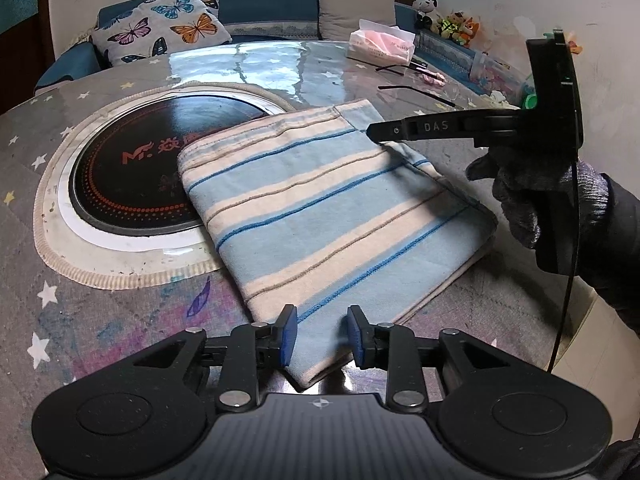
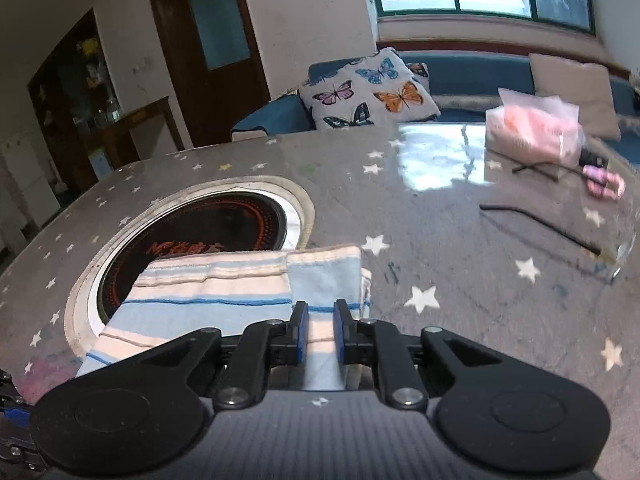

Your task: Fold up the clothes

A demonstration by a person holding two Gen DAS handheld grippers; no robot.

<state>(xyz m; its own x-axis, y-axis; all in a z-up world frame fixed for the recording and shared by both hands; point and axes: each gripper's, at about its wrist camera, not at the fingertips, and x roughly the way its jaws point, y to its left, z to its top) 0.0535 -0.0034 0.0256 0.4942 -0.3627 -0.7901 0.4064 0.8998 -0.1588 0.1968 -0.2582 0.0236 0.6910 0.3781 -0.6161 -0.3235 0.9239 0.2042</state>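
The cloth [image 1: 320,208] lies flat on the table [image 1: 100,320] as a folded oblong, set at a slant, straight ahead of the left tongs [image 1: 322,334]. It has broad bands of pale blue and cream, with thin lines of stronger blue and of tan between them. A stitched hem runs along the edge farthest from the left tongs. On the side nearer the right tongs [image 2: 321,330] the edges of the stacked layers show, not quite flush.

The left tongs stand open, tilted down at the table. The cloth's near corner lies between their blue pads [image 1: 289,334], and neither pad presses on it.

The right tongs reach in from the right of the left tongs, held by a gloved hand [image 1: 516,188], with their tip at the cloth's far right corner. Their jaws are almost closed, leaving a narrow slot through which striped fabric shows. Whether they pinch any of it cannot be told. In the right wrist view the cloth runs ahead and to the left of these tongs.

The cloth's far left part covers the rim of a round black hob [image 1: 132,176], which lies ahead and to the left of both tongs. Well beyond the cloth are a butterfly pillow [image 1: 160,24] and a pink pack [image 1: 380,42].
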